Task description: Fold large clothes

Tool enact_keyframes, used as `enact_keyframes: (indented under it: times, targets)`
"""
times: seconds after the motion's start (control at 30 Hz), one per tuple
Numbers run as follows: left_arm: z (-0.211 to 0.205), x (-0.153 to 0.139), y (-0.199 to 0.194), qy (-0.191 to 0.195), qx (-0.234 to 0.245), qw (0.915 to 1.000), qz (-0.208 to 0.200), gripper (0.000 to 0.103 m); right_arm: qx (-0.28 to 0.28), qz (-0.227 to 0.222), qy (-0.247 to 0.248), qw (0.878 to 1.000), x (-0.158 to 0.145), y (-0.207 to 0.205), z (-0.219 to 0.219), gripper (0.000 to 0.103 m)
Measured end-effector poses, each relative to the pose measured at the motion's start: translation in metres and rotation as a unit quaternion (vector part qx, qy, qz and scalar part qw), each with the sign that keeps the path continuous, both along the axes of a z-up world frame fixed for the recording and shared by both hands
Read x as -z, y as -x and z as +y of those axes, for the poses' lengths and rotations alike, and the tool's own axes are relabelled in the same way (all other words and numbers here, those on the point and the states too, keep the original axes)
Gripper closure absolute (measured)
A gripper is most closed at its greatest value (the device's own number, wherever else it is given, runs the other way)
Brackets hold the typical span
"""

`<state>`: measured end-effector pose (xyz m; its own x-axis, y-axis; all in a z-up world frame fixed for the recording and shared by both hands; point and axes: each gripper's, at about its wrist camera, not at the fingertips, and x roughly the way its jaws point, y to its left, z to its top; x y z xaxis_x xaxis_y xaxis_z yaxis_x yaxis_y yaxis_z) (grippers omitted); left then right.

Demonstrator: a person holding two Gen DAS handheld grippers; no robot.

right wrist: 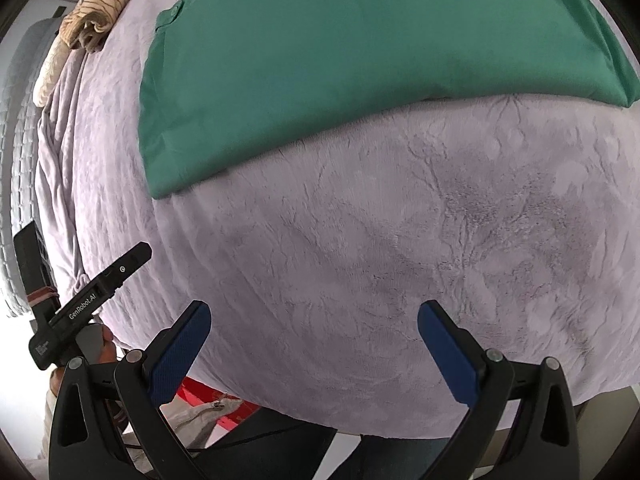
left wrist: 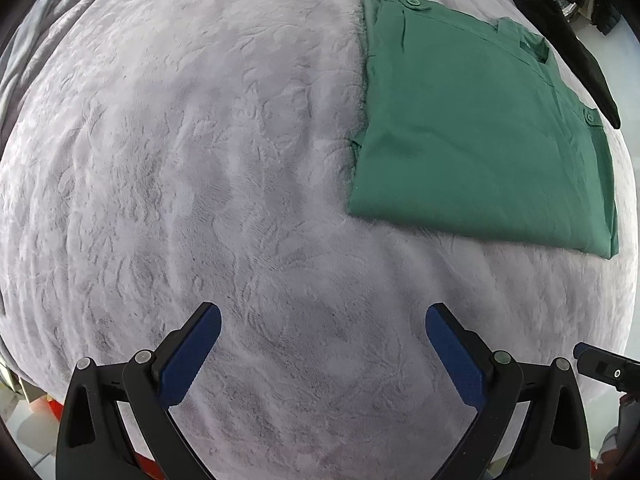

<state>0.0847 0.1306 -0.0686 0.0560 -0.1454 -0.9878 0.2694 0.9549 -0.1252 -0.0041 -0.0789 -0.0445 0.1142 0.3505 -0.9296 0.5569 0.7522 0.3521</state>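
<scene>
A green garment (left wrist: 472,128) lies folded into a flat rectangle on the pale lilac blanket (left wrist: 200,160), at the upper right of the left wrist view. It fills the top of the right wrist view (right wrist: 360,48). My left gripper (left wrist: 323,320) is open and empty, held above bare blanket short of the garment's near edge. My right gripper (right wrist: 314,316) is open and empty, held above the blanket (right wrist: 400,260) near the bed's front edge. The left gripper's body also shows in the right wrist view (right wrist: 92,300).
A beige striped cloth (right wrist: 100,4) is bunched at the far left edge of the bed. A black cloth (left wrist: 580,56) lies beyond the green garment. A red item (right wrist: 200,396) and a zipped beige fabric sit below the bed's front edge.
</scene>
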Motion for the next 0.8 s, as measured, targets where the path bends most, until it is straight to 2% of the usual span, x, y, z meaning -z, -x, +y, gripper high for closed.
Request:
enact_keyframes:
  times: [0.4,0.6,0.7,0.8]
  targets:
    - [0.013,0.025,-0.019,-0.003,0.013,0.9999,-0.01,0.001,0.03,-0.028,-0.038,0.998,0.024,-0.011,0.001,0.0]
    - [0.008,0.034,-0.033,0.008,0.01,0.9997,-0.021,0.001,0.058,-0.09,-0.078,0.991,0.027,-0.022,-0.001,0.0]
    - [0.004,0.032,-0.041,0.03,0.009,0.999,-0.033,0.001,0.071,-0.133,-0.103,0.983,0.026,-0.032,-0.003,0.0]
    - [0.004,0.032,-0.054,0.052,0.005,0.9976,-0.046,0.001,0.092,-0.161,-0.141,0.972,0.037,-0.044,-0.007,0.0]
